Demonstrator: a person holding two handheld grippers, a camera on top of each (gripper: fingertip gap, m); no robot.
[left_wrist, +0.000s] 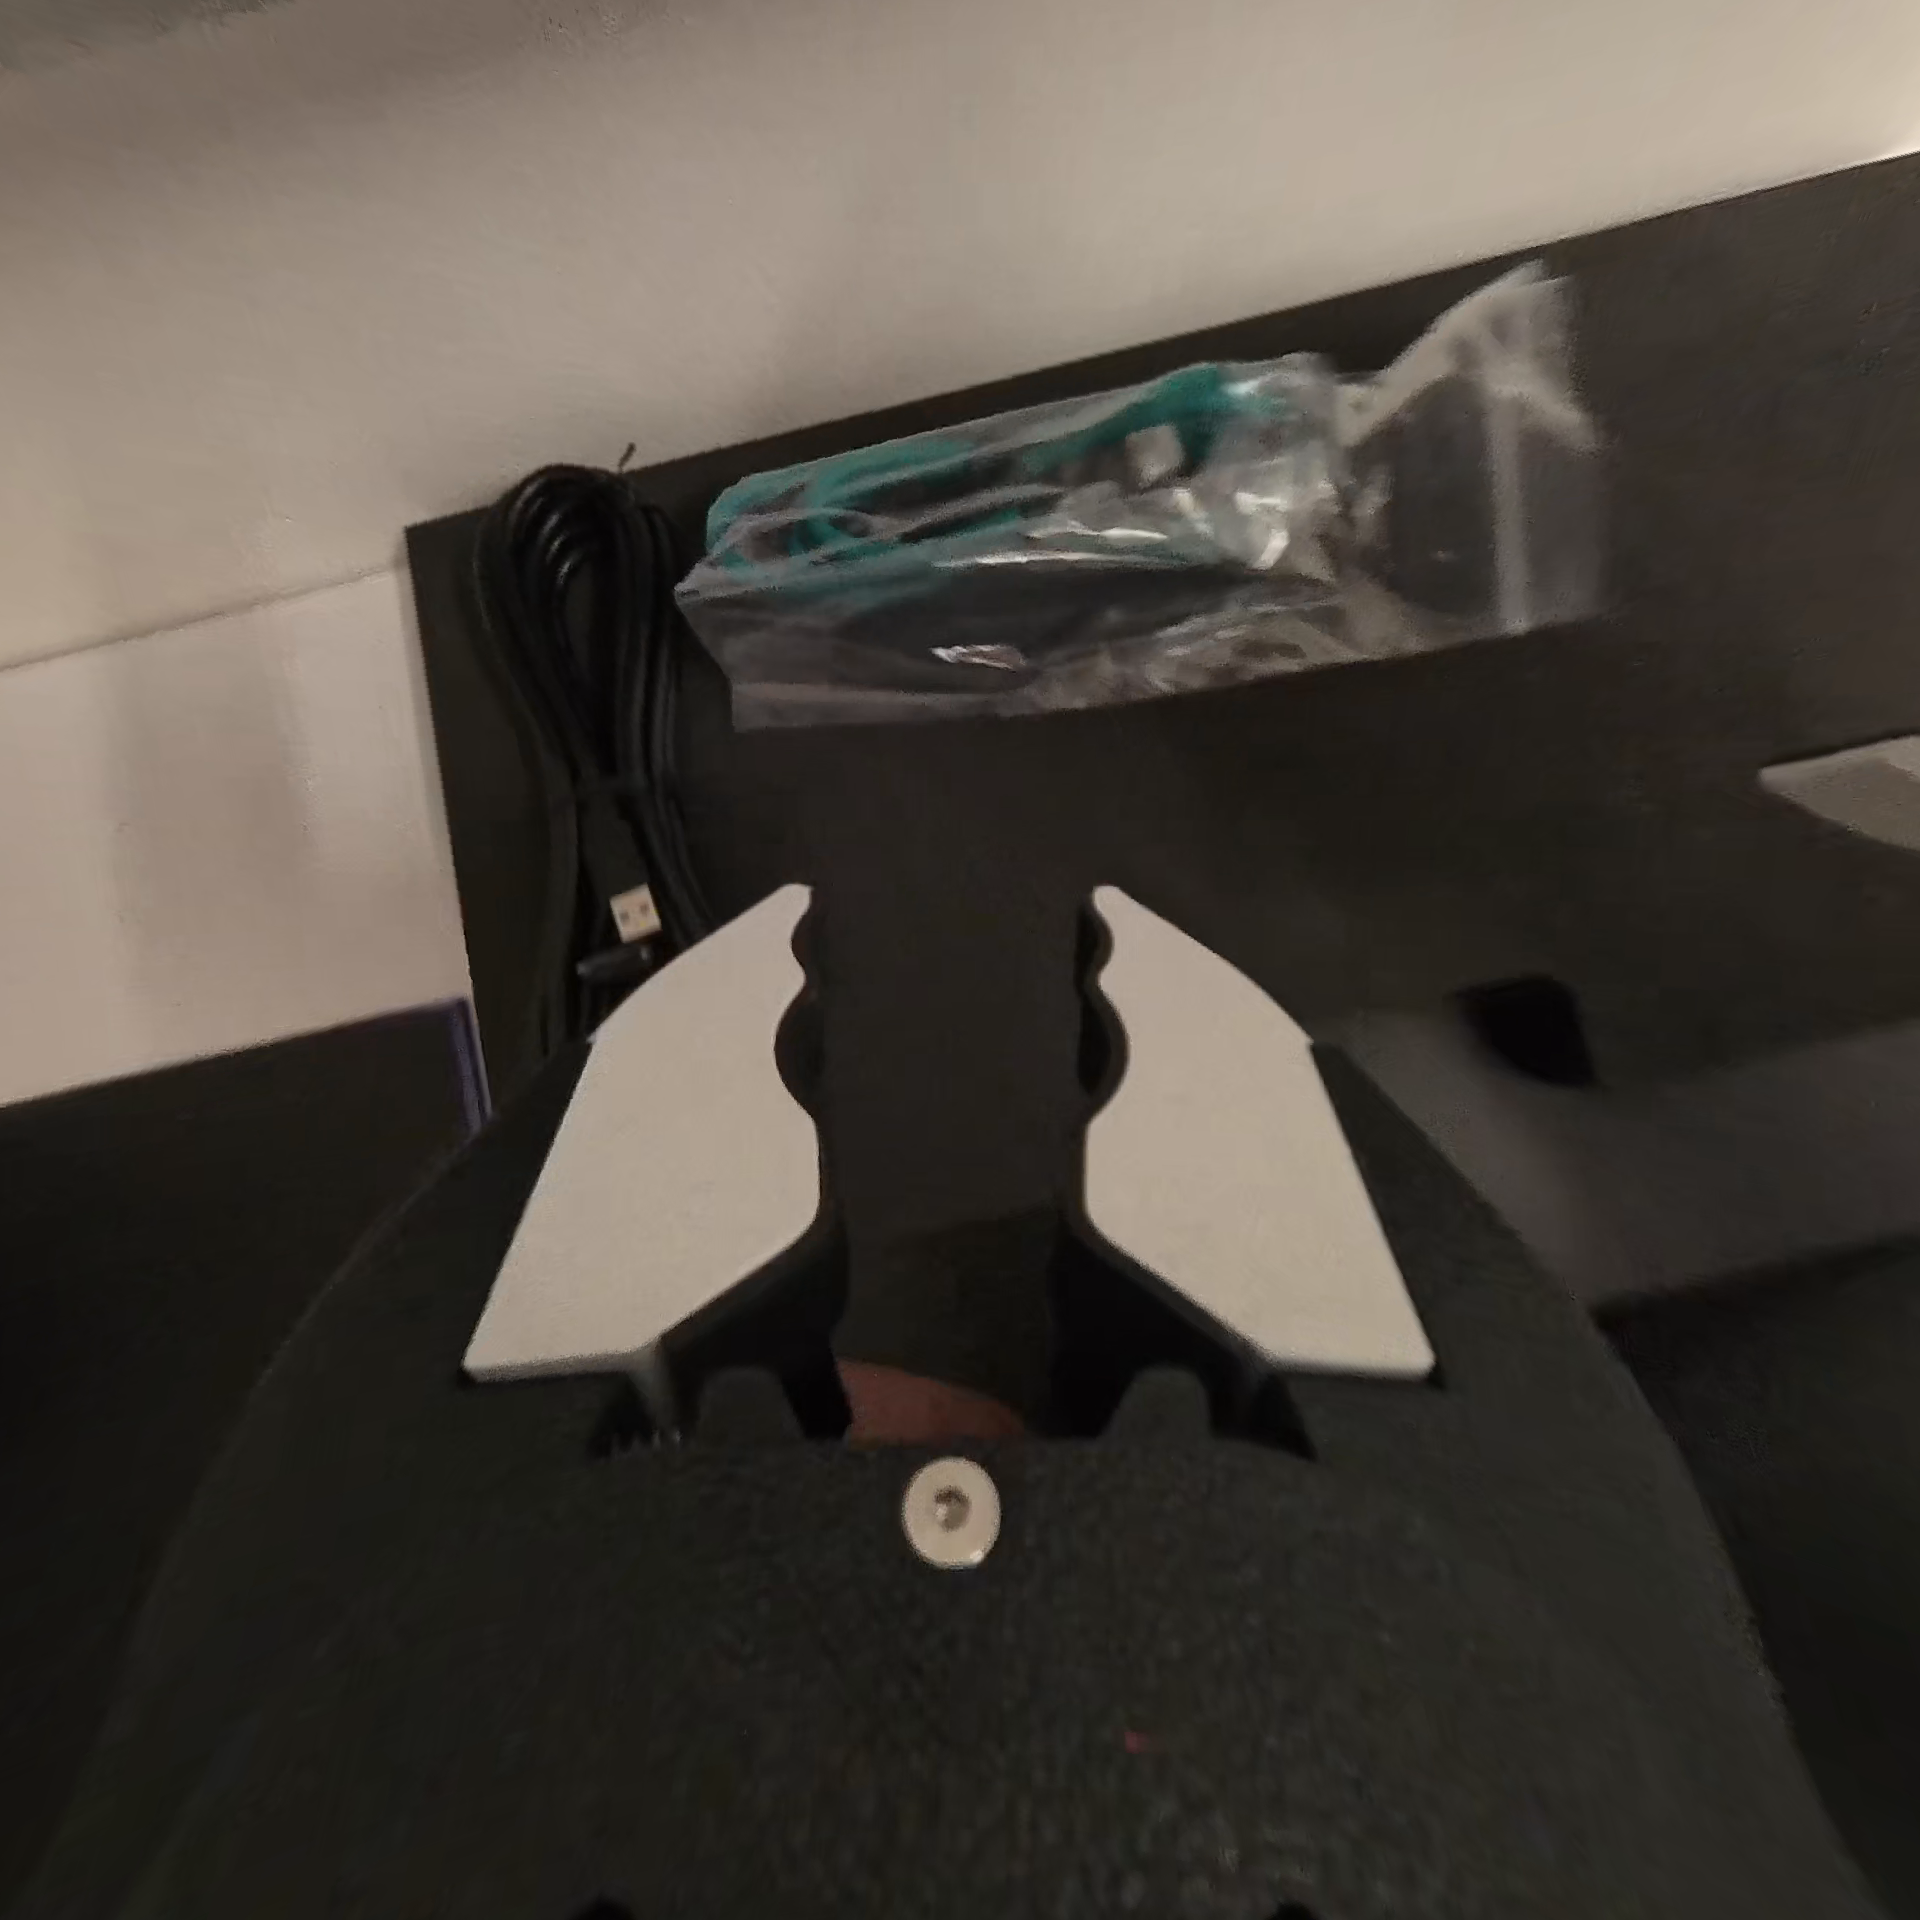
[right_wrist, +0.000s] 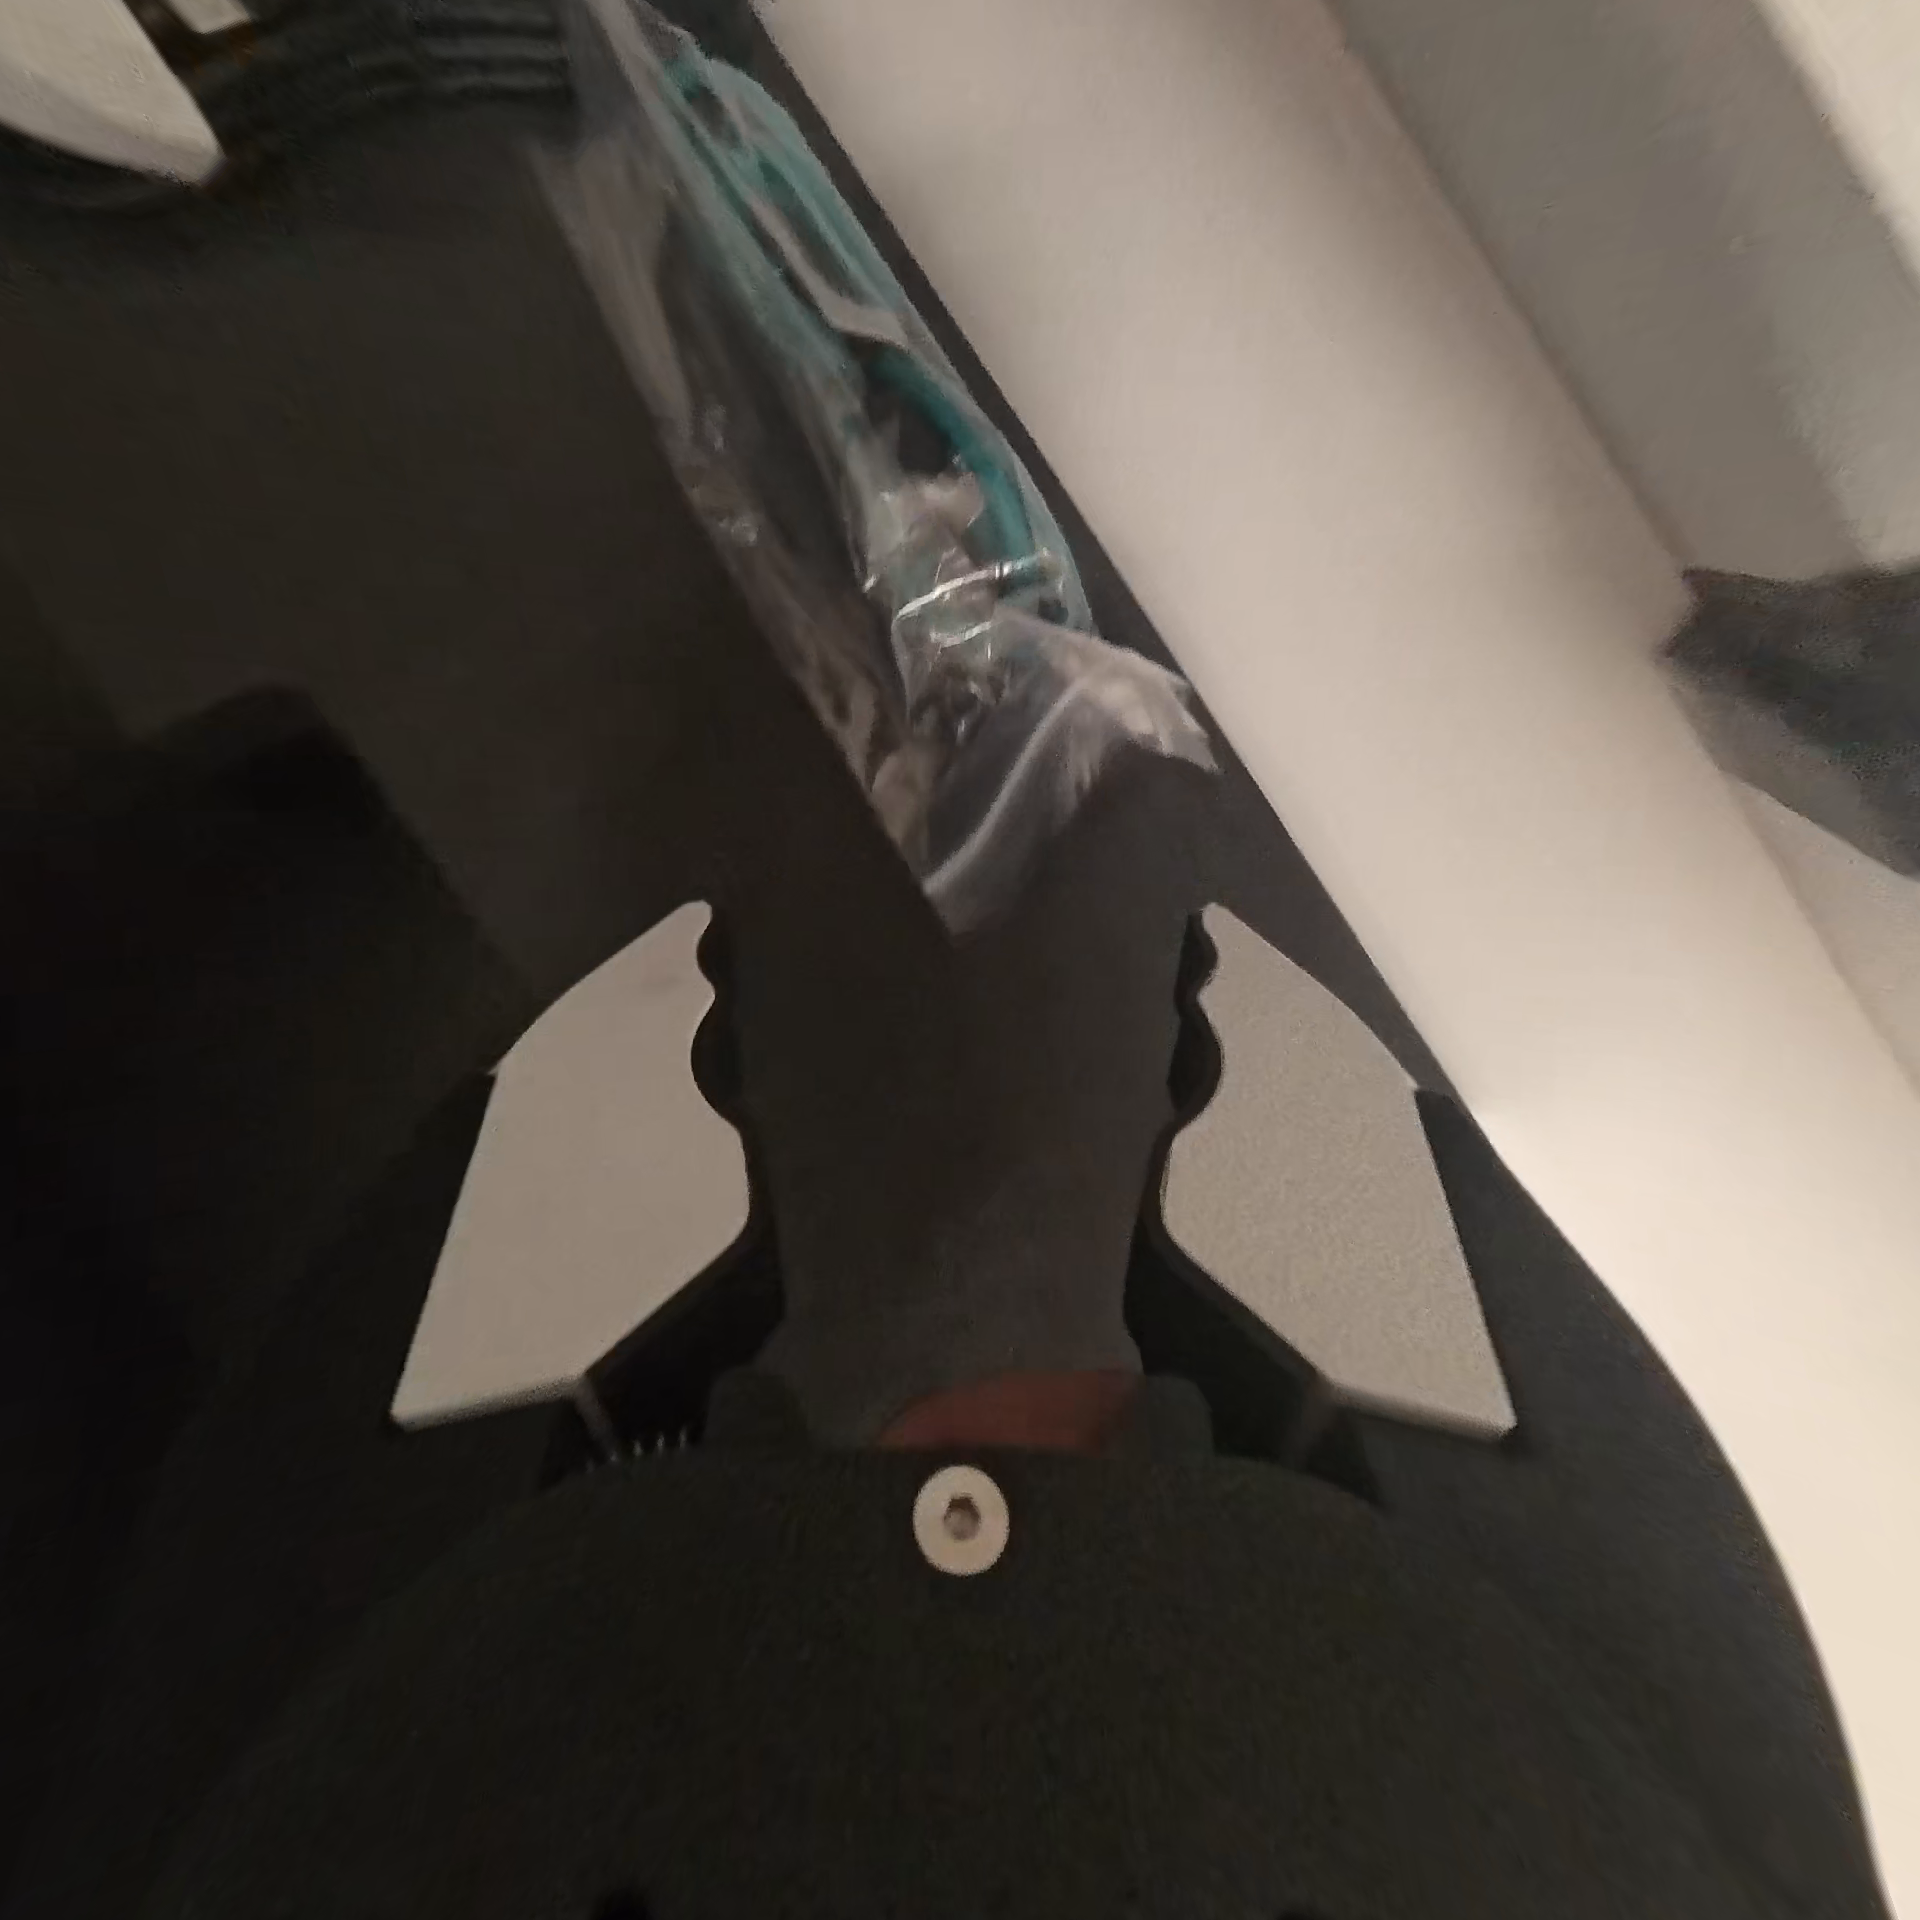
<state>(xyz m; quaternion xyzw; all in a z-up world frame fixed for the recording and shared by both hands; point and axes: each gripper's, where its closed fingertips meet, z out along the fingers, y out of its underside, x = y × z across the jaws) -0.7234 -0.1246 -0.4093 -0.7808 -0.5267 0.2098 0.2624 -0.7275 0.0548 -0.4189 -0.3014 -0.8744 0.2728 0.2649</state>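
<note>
Left claw agape, right claw agape near clear bag

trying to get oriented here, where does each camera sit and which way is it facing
Left wrist view: on the left gripper, looking along its open fingers across a dark surface at a clear bag of teal cables and a black cable bundle by a white wall.
Right wrist view: on the right gripper, tilted, fingers open, the bag just ahead.
Shared: bag, dark surface, wall.
</note>
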